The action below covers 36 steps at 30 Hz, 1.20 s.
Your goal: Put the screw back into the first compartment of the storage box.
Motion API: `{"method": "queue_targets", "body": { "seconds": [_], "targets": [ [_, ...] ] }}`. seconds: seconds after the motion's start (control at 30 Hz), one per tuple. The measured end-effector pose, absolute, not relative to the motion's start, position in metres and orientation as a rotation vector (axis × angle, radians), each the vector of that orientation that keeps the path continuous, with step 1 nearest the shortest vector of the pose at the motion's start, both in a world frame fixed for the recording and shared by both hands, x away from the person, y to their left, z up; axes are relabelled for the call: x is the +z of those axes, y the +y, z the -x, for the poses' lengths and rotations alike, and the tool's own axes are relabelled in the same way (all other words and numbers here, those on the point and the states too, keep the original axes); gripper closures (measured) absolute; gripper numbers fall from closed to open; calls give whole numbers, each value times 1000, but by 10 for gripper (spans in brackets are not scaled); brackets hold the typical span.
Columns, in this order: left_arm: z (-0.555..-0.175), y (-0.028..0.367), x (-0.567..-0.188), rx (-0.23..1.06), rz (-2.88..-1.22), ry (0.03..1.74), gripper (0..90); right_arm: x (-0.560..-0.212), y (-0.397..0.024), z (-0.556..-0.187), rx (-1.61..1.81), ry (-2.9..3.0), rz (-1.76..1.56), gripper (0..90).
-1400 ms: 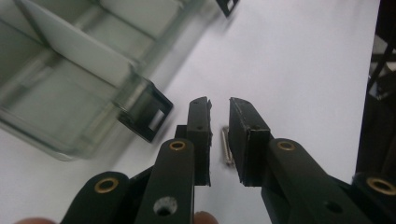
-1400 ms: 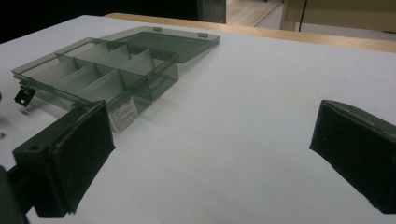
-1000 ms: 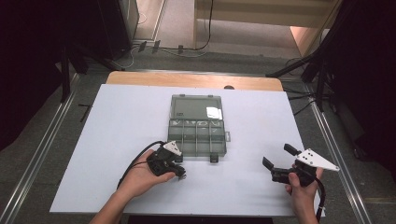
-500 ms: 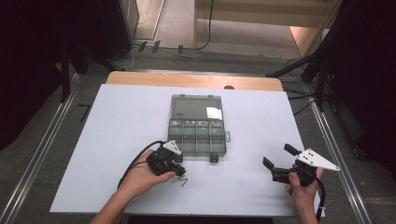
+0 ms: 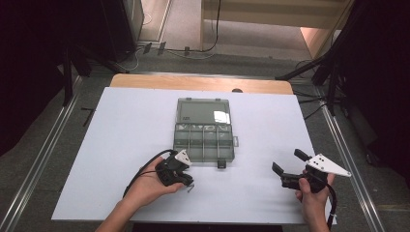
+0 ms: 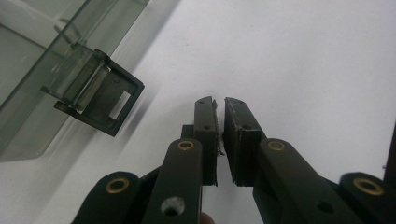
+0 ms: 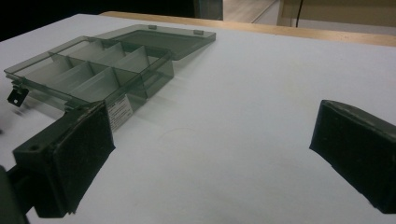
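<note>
step: we are pinching a small thin metal piece (image 6: 217, 140) in the nearly closed left gripper (image 6: 219, 105) | advice: we are keeping the pinch firm while carrying it to the clear grey compartment box (image 5: 204, 140) | right gripper (image 5: 286, 165) is waiting wide open, empty

A white table (image 5: 121, 145) stands on a grey floor (image 5: 48, 159), with a bare wooden strip (image 5: 203, 83) along its far edge. Metal rails (image 5: 41, 164) run along the floor on both sides of the table. Left of the table the room is dark, with black stand legs (image 5: 67, 72). Right of the table, more black legs (image 5: 329, 72) and cables. Beyond the table's far edge, cables (image 5: 193, 48) lie on the floor below a pale wooden shelf (image 5: 270, 19), lit brighter
</note>
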State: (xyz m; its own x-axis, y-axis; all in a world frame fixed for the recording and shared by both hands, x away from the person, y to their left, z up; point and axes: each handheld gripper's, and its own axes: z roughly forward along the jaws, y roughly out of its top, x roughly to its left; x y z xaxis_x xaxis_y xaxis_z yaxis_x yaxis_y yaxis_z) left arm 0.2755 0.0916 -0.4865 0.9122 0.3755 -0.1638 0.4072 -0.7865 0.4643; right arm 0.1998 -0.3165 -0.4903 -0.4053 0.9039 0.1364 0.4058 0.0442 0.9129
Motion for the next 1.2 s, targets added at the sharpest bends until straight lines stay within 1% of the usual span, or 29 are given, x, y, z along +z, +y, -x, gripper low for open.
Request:
{"method": "queue_targets", "body": {
  "seconds": [0.3, 0.5, 0.73, 1.2],
  "targets": [
    [-271, 89, -486, -25, -2588, 524, 880, -490, -317, -200, 1352, 1840, -1320, 0],
    [-275, 93, -486, -68, -2563, 539, 881, -490, -317, -200, 1355, 1833, -1320, 0],
    [-277, 95, -482, -86, -2528, 539, 881, -489, -316, -199, 1362, 1840, -1308, 0],
    [-289, 113, -461, -52, -2438, 594, 881, -489, -315, -199, 1363, 1847, -1297, 0]
  ]
}}
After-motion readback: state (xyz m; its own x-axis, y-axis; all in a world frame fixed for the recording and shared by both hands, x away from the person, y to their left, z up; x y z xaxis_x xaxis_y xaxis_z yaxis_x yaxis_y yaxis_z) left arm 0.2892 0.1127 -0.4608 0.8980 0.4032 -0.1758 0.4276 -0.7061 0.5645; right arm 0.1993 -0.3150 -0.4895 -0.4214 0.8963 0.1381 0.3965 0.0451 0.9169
